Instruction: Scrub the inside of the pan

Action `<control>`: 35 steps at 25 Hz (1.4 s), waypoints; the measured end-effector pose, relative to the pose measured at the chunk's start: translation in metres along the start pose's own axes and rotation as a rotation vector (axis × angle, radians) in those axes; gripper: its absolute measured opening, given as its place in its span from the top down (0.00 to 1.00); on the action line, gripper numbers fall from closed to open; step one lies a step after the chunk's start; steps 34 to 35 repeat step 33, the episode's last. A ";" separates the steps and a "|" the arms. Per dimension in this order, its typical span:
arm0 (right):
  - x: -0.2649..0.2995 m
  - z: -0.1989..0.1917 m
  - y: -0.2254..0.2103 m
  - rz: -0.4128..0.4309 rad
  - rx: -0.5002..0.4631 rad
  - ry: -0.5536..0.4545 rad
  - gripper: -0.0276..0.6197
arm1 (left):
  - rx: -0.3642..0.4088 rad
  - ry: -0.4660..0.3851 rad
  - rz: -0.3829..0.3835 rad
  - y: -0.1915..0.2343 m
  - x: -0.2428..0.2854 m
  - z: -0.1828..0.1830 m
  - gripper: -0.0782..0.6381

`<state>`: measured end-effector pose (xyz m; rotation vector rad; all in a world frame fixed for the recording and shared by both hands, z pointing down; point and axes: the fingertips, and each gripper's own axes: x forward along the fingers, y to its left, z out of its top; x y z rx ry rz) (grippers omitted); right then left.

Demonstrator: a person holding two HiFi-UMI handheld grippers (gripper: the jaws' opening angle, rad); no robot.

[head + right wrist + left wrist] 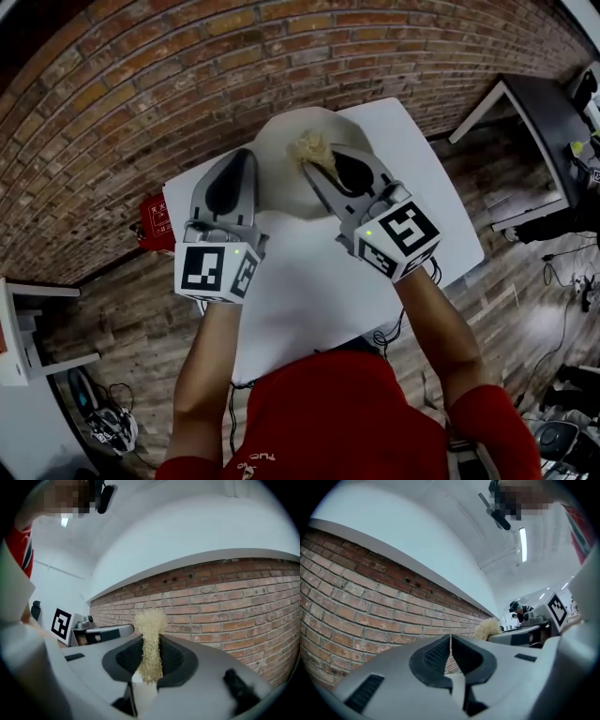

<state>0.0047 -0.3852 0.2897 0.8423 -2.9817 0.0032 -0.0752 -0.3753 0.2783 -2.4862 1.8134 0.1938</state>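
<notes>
Currently right gripper clamps scrubber (straw-coloured) over pan; left gripper closed, empty.

Head view steeply down, gripper views share brick wall

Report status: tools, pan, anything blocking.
Left tool shut, empty, at left edge of pan. Right tool shut on scrubber, above pan. Nothing blocking seen.

The left gripper has its jaws pressed together with nothing between them. The right gripper clamps a scrubber. Both bare forearms extend forward, side by side.
</notes>
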 end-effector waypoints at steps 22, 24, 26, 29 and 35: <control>-0.044 -0.004 0.041 0.006 0.076 -0.095 0.82 | 0.004 0.002 -0.052 -0.050 -0.034 0.006 0.86; -0.044 -0.003 0.041 0.006 0.074 -0.096 0.82 | 0.005 0.002 -0.052 -0.050 -0.034 0.007 0.86; -0.044 -0.002 0.041 0.007 0.071 -0.098 0.82 | 0.006 0.002 -0.053 -0.051 -0.034 0.007 0.86; -0.044 -0.001 0.042 0.005 0.071 -0.099 0.82 | 0.008 0.004 -0.055 -0.052 -0.035 0.006 0.86; -0.045 -0.001 0.043 0.004 0.072 -0.099 0.82 | 0.008 0.003 -0.055 -0.052 -0.036 0.006 0.86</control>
